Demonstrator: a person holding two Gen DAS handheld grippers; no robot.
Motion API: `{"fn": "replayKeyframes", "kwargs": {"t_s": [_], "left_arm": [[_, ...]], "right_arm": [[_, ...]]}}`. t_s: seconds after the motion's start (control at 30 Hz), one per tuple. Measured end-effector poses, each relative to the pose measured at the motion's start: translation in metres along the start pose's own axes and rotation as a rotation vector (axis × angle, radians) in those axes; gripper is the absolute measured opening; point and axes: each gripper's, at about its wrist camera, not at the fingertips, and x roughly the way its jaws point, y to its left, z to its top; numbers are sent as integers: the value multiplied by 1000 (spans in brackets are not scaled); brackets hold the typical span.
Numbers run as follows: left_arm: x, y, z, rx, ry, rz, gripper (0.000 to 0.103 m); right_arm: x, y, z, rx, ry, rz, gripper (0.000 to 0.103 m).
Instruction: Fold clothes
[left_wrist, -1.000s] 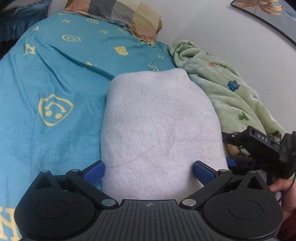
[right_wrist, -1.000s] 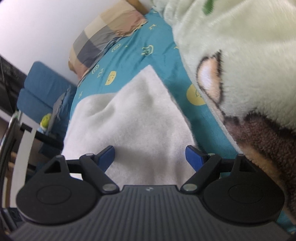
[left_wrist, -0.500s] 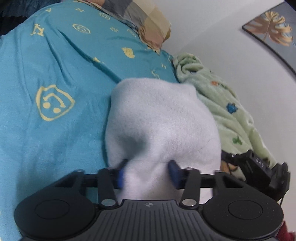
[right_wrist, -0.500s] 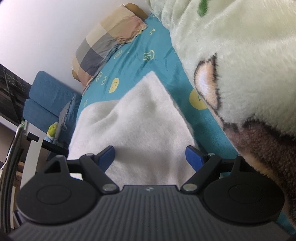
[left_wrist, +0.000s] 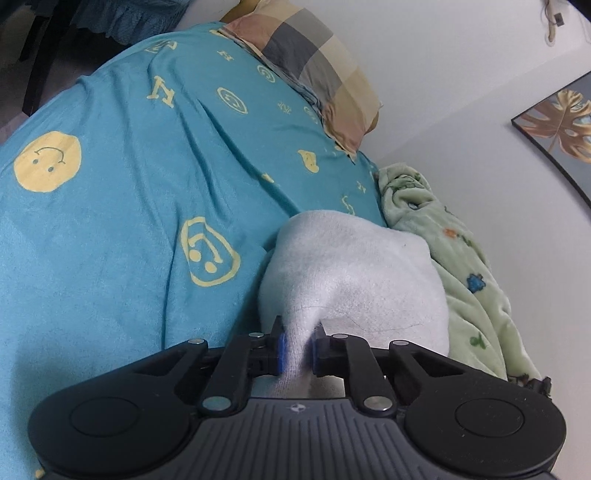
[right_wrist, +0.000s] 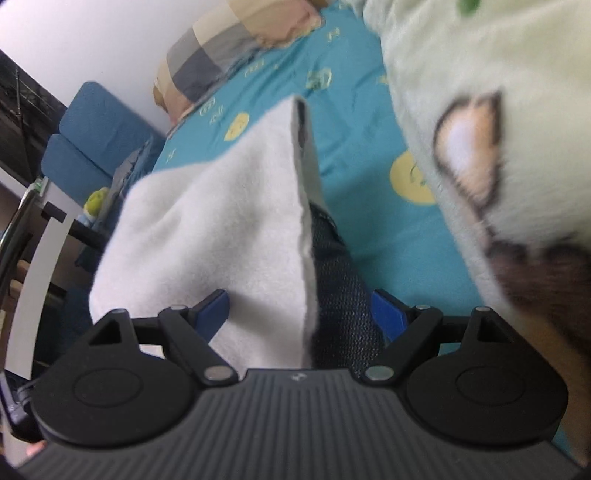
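Two tools work one white garment (left_wrist: 354, 280) at frame centre: the left tool (left_wrist: 297, 350) pinches its near edge, the right tool (right_wrist: 299, 314) straddles it, spread.

Garment (left_wrist: 354, 280) on bed (left_wrist: 122, 221), beside blanket (left_wrist: 465, 266)

1. The left wrist view looks low along the left hand-held gripper (left_wrist: 297, 349) across the bed (left_wrist: 122, 221) toward the pillow (left_wrist: 317, 74) at upper centre.
2. The right wrist view sits very near the white fleece garment (right_wrist: 221, 229), facing the same pillow (right_wrist: 229, 48) at the top.
3. Both views share the garment (left_wrist: 354, 273), the bed (right_wrist: 354, 122) and the green blanket (left_wrist: 458, 258).
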Motion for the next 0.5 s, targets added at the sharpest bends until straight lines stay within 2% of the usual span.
{"fn": "replayKeyframes", "kwargs": {"t_s": [0.07,0.13,0.17,0.2,0.3,0.37,0.4,0.47,0.5], "left_arm": [[2,3,1,-2,2,1,17],[4,5,0,2,6,10,22],[5,6,0,3,10,21,27],[6,8,0,0,14,31,29],[6,16,-2,-27,21,65,45],[7,21,-3,-52,37,82,67],[8,24,-3,-64,47,86,70],[13,30,-4,-82,66,72,79],[15,33,-5,-99,77,52,80]], "right_arm": [[15,-4,3,-3,33,12,88],[27,-7,4,3,53,14,101],[33,-8,4,9,63,17,103],[35,-10,5,40,77,54,103],[33,-5,4,75,88,161,103],[33,4,2,20,84,225,103],[34,7,1,-4,89,252,103],[43,7,-1,1,103,250,103],[46,5,-2,13,107,246,103]]}}
